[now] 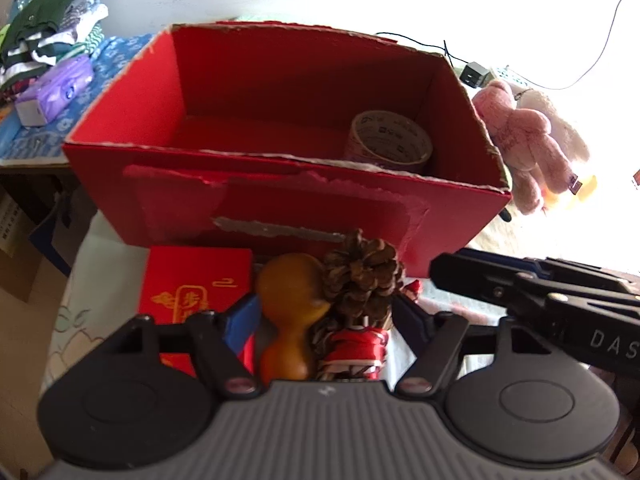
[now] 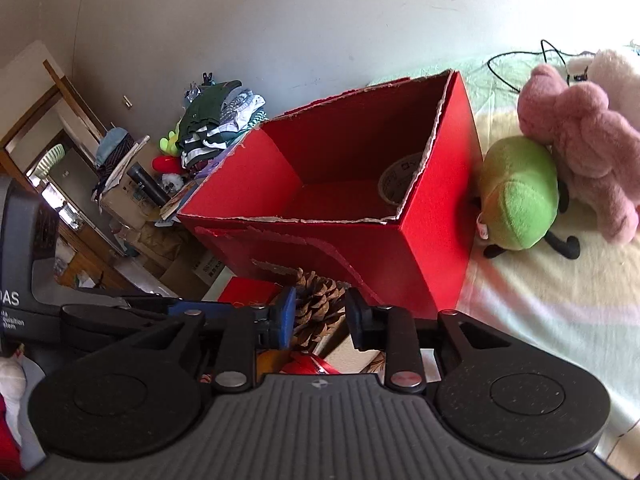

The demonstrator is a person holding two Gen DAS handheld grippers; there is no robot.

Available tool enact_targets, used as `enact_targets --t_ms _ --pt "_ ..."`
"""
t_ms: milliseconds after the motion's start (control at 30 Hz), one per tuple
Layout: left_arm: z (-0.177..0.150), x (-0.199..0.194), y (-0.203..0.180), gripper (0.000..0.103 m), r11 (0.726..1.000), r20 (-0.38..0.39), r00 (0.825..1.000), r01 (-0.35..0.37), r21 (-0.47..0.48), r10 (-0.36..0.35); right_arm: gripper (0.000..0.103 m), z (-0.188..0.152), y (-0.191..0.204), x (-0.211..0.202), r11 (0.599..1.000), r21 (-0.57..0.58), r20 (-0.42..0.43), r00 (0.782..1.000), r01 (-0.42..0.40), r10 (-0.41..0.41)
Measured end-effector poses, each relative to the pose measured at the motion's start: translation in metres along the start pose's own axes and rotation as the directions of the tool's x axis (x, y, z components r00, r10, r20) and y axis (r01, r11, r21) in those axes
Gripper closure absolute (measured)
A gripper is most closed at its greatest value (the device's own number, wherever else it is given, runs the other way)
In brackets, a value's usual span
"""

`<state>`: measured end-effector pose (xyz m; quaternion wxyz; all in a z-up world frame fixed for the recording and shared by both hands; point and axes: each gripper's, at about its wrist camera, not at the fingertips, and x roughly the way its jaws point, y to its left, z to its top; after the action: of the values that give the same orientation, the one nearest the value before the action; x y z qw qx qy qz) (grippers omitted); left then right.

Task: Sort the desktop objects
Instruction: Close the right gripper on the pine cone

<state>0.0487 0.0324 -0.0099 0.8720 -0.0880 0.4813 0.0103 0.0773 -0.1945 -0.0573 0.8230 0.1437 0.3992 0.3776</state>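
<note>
A pine cone point(image 1: 362, 276) stands in front of the open red box point(image 1: 280, 216), close to its front wall. Just beside it on the left is an orange gourd point(image 1: 290, 312), and below it lies a small red and white figure point(image 1: 356, 352). A flat red packet with gold print point(image 1: 192, 292) lies left of the gourd.

The left tool point(image 1: 326, 316) is around this group: its blue fingers point(image 1: 240, 324) stand on both sides of the gourd and the pine cone, with the jaws rather wide. It is not possible to tell if the pads press on anything. The right tool point(image 2: 320, 320) comes from the right side, and its jaws are partly open with the pine cone between them; the pads seem near the cone, but contact cannot be confirmed.

Inside the red box, in its right corner, a roll of tape point(image 1: 390, 140) leans. To the right of the box, on a pale cloth point(image 2: 540, 300), lie a pink plush bear point(image 2: 580, 140) and a green plush toy point(image 2: 520, 196), the green one touching the box wall. To the left, behind the box, is a pile of folded clothes point(image 1: 48, 28).
</note>
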Motion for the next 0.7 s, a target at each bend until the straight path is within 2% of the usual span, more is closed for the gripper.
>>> enact_targets --t_ms 133,267,400,533,633,700 --pt "0.001 0.008 0.003 0.030 1.000 -0.005 1.000 0.022 -0.012 -0.022 0.070 0.003 -0.007 0.006 0.997 0.067 -0.022 0.999 -0.025 0.026" --pt "-0.004 0.013 -0.001 0.029 0.999 0.005 1.000 0.023 0.049 -0.024 0.067 0.006 -0.011 0.010 0.991 0.123 -0.043 0.997 -0.060 0.066" --pt "-0.004 0.017 -0.006 0.030 0.995 0.010 0.999 0.036 0.093 -0.037 0.066 0.008 -0.013 0.016 0.989 0.145 -0.077 0.995 -0.044 0.055" --pt "0.001 0.020 -0.009 0.031 0.991 0.014 0.999 0.044 0.130 -0.046 0.057 0.006 -0.016 0.023 0.984 0.175 -0.108 0.992 -0.045 0.064" --pt "0.001 0.019 -0.012 0.037 0.986 0.017 0.998 0.053 0.157 -0.056 0.056 0.004 -0.017 0.026 0.983 0.182 -0.119 0.991 -0.035 0.058" --pt "0.002 0.019 -0.014 0.045 0.982 0.009 0.997 0.072 0.173 -0.074 0.056 0.003 -0.019 0.029 0.978 0.205 -0.140 0.988 -0.031 0.061"
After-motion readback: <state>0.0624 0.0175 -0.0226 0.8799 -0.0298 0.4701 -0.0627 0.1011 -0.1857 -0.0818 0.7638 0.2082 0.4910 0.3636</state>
